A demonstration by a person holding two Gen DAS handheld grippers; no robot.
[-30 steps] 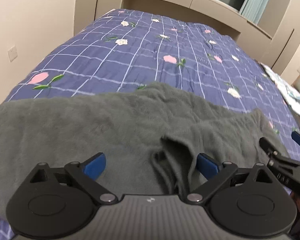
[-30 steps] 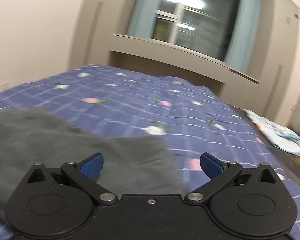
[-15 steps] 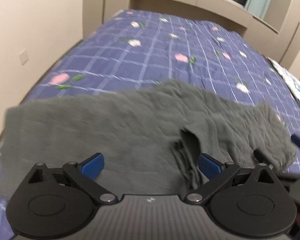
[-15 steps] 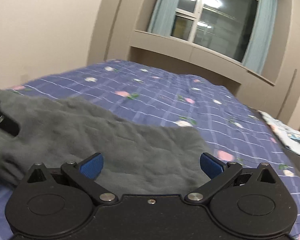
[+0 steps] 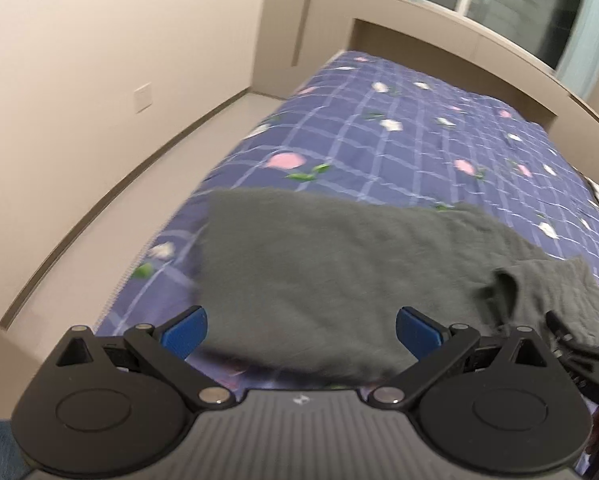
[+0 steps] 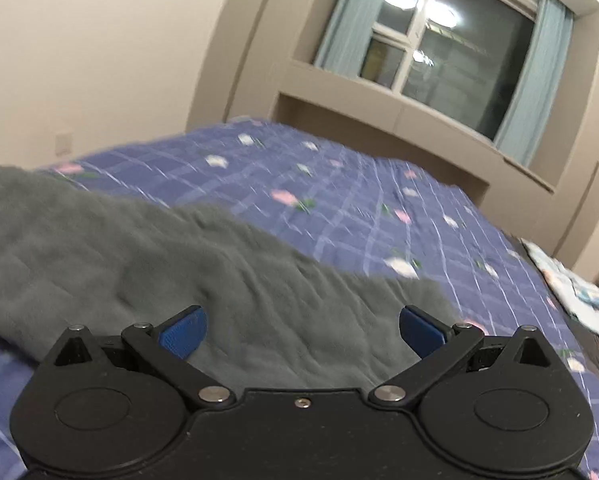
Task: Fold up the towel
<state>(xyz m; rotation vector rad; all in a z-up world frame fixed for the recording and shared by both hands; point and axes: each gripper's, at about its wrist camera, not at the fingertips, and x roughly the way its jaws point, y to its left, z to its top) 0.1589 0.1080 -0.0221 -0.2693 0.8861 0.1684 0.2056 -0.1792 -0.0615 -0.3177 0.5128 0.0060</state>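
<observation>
Blue bedding with white lines and pink flowers (image 5: 411, 152) covers a big bed in a beige room, and a dark window with pale blue curtains (image 6: 439, 40) sits behind it. On the near part of the bed lies a soft dark grey towel (image 5: 339, 272). It is spread out wide, but it is not flat. Its right end is bunched up, with a flap curled over itself (image 5: 539, 292). Its left edge sits close to the side of the bed.

The left gripper (image 5: 301, 326) hangs just over the near edge of the towel. Its two blue pads are wide apart and hold nothing. The right gripper (image 6: 303, 328) is also spread wide and empty, low over the right part of the towel. In the left view, the tip of the right gripper peeks in at the far right, beside the bunched end.

I think the folding has not really begun. The towel looks like it is only being laid out and looked at. Next, each gripper likely needs to go down to a near corner and pinch just one layer of cloth. The messy right end should be pulled flat first, or the fold will come out lumpy.
</observation>
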